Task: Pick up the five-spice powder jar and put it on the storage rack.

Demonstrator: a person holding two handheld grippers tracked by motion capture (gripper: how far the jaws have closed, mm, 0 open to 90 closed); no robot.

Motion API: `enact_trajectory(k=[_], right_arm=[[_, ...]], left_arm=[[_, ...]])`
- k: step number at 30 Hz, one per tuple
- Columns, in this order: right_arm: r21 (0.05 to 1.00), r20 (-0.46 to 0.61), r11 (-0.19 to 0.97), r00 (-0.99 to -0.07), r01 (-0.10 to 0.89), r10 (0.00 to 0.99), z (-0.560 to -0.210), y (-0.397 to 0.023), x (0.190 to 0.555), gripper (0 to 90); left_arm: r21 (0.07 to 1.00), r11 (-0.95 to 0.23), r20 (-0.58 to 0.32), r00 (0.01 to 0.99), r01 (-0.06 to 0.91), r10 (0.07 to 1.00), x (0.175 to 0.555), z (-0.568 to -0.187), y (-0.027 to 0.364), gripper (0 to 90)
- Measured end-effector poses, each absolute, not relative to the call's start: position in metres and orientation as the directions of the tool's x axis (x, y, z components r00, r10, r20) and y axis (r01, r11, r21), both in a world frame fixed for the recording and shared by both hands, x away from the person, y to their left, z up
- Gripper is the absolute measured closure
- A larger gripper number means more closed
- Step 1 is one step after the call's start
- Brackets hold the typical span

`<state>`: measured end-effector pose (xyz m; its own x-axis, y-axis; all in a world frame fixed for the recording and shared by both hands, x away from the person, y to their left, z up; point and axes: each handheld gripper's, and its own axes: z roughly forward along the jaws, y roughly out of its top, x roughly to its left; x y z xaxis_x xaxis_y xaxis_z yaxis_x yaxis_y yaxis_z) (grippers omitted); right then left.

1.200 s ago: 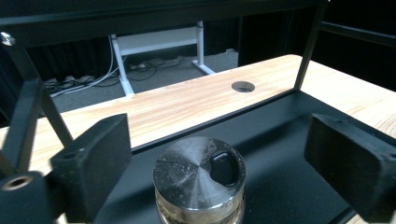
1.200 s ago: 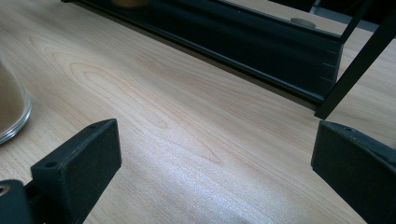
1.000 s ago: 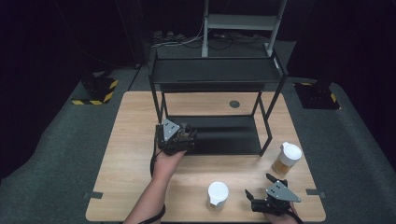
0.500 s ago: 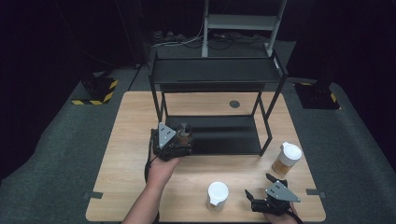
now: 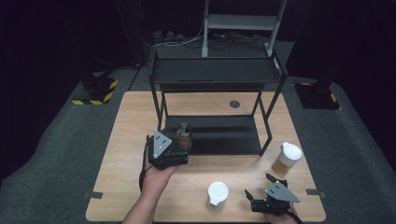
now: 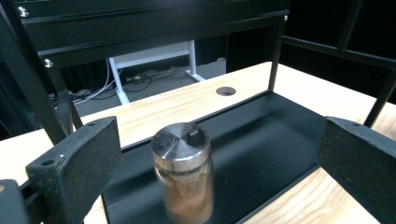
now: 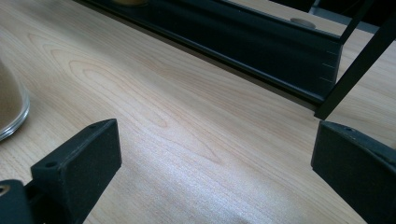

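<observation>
Jar on the rack's bottom shelf, two more on the table

The metal-lidded jar [image 5: 185, 135] stands at the front left corner of the rack's lower shelf [image 5: 224, 135], just ahead of the left gripper [image 5: 175, 150]. The white-lidded jar [image 5: 217, 194] stands on the table [image 5: 130, 140] left of the right gripper [image 5: 259, 190]; the tall jar [image 5: 286, 158] stands right of the rack.

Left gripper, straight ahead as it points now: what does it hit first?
Probably the metal-capped jar: it stands on the rack's bottom shelf, between the open jaws of the left gripper and just ahead. No contact shows. Beyond it lie bare shelf and the rack's far posts.
</observation>
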<state>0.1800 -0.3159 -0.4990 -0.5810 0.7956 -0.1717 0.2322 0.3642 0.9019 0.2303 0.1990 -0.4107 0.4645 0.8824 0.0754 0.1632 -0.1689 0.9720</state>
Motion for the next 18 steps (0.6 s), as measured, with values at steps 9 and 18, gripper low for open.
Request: enact_trajectory(k=[9,18], right_arm=[[0.902,-0.172,0.364,-0.580,0.233,0.796,-0.499,-0.316,0.180,1.1],[0.901,-0.177,0.368,-0.579,0.230,0.796,-0.499,-0.315,0.179,1.1]], left_arm=[[0.972,-0.176,0.086,0.461,0.156,0.883,0.209,-0.419,0.205,0.4],[0.968,-0.192,0.099,0.453,0.164,0.886,0.187,-0.432,0.215,0.4]])
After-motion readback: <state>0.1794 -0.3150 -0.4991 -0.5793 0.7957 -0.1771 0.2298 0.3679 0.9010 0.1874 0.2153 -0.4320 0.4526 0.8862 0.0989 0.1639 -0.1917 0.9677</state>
